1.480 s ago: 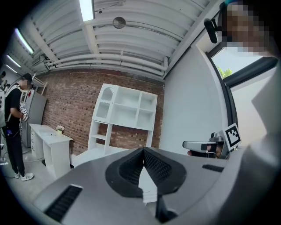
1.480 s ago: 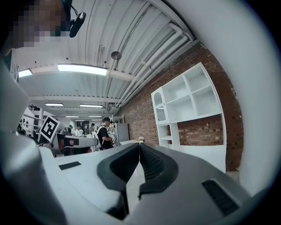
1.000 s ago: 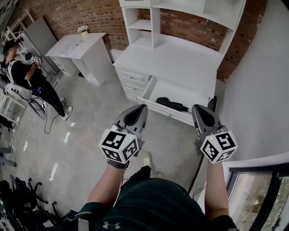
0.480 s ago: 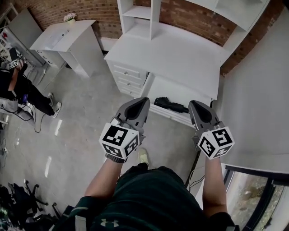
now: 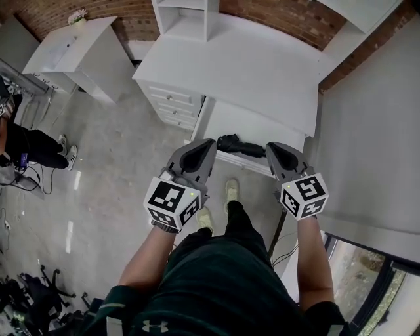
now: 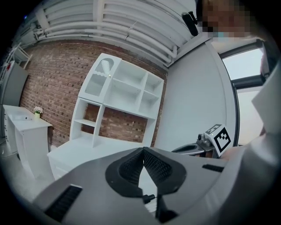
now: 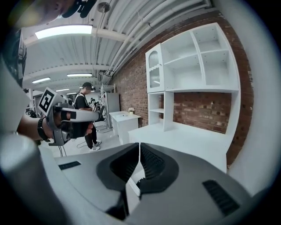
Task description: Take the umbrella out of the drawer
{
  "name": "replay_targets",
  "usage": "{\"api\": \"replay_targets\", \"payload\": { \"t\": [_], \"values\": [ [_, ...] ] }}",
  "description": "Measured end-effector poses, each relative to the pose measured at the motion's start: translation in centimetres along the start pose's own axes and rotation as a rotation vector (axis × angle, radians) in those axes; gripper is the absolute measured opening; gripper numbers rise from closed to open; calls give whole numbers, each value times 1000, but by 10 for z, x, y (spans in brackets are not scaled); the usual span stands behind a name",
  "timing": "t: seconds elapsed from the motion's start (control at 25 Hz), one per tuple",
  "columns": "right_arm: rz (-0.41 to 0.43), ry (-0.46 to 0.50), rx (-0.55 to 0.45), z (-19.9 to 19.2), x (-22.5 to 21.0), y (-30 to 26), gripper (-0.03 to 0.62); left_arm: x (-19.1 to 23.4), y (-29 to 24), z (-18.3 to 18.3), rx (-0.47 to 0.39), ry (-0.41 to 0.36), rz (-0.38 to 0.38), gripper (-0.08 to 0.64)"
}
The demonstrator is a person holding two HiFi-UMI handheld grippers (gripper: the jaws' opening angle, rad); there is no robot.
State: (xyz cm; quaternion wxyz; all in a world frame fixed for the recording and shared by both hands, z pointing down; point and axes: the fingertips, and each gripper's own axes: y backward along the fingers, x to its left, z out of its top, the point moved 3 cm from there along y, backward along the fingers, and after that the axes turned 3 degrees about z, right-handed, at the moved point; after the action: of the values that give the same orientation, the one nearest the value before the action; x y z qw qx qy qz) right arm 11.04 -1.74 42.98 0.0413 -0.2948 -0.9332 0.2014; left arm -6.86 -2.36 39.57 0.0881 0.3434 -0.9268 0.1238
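In the head view a black folded umbrella (image 5: 237, 144) lies in the open white drawer (image 5: 226, 119) under the desk top (image 5: 243, 72). Both grippers hang over the drawer's front edge. My left gripper (image 5: 210, 142) has its tip just left of the umbrella, and my right gripper (image 5: 270, 146) has its tip just right of it. Neither touches it. In the left gripper view the jaws of the left gripper (image 6: 143, 150) meet with nothing between them. The right gripper (image 7: 139, 144) is likewise shut and empty in its own view.
A stack of small drawers (image 5: 172, 105) sits left of the open drawer, with a shelf unit (image 5: 187, 20) on the desk. A white side table (image 5: 75, 49) and a standing person (image 5: 26, 141) are at the left. A grey wall (image 5: 367, 131) closes the right.
Both grippers have travelled forward and down toward the desk. The open drawer and umbrella, earlier well ahead of the tips, now lie right at them. Both stay shut.
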Motion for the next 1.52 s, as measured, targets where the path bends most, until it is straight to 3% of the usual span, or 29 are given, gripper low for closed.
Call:
{"api": "replay_targets", "payload": {
  "t": [0.44,0.72,0.92,1.24,1.52],
  "values": [
    [202,76,225,-65,-48,-102,6,48,-72,-31,37,58,115,8],
    [374,109,416,-141,-75,-162,9,73,-129,-78,107,76,168,8],
    [478,138,546,-198,-83,-196,72,86,-157,-105,164,72,190,8],
    [589,205,738,-270,-87,-224,109,106,-181,-140,205,111,248,8],
    [640,298,816,-308,-83,-242,158,114,-190,-170,234,159,277,8]
  ]
}}
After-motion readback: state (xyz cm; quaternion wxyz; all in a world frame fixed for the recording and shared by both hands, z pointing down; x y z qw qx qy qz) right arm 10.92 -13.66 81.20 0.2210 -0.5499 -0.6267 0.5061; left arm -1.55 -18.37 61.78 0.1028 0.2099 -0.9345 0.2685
